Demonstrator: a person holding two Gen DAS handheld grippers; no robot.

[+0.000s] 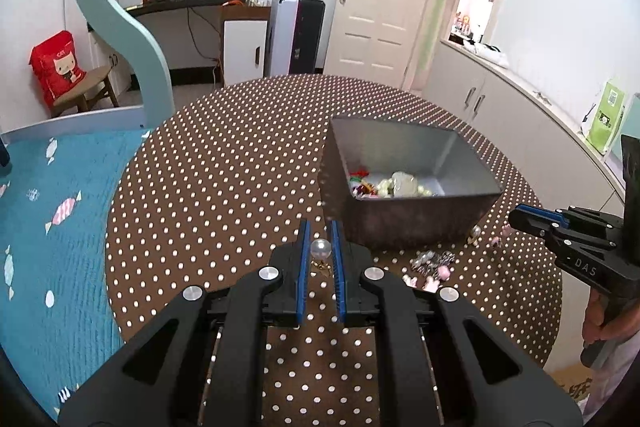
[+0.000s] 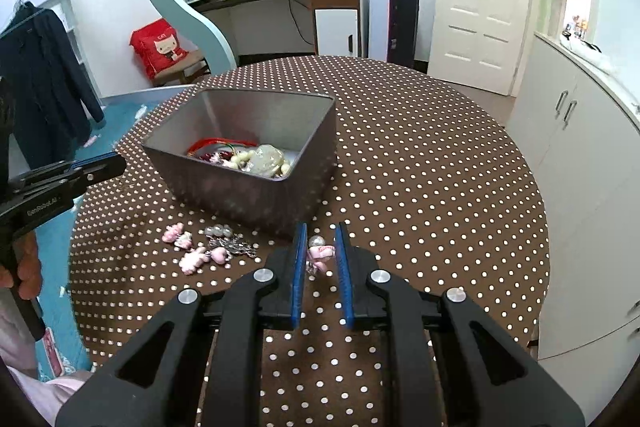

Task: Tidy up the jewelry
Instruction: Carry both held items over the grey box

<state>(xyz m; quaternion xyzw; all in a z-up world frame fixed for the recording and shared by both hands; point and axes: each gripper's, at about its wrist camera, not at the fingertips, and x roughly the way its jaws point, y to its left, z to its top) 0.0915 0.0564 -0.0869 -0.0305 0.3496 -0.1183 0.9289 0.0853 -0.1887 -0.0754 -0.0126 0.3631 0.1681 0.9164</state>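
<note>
A grey metal box (image 1: 416, 215) (image 2: 248, 187) stands on the dotted round table and holds pearl beads, a pale stone piece and red cords. My left gripper (image 1: 320, 227) has its jaws closed around a pearl earring (image 1: 321, 249) with a gold charm. My right gripper (image 2: 320, 229) stands around a pink charm with a silver bead (image 2: 320, 251); its jaws sit slightly apart from it. Loose pink and silver charms (image 2: 208, 247) (image 1: 432, 265) lie on the table in front of the box.
The brown polka-dot table (image 1: 224, 187) (image 2: 440, 187) fills both views. A bed with a teal cover (image 1: 48, 227) lies left of it. White cabinets (image 2: 580, 167) run along the right side. A desk, a door and a suitcase stand far behind.
</note>
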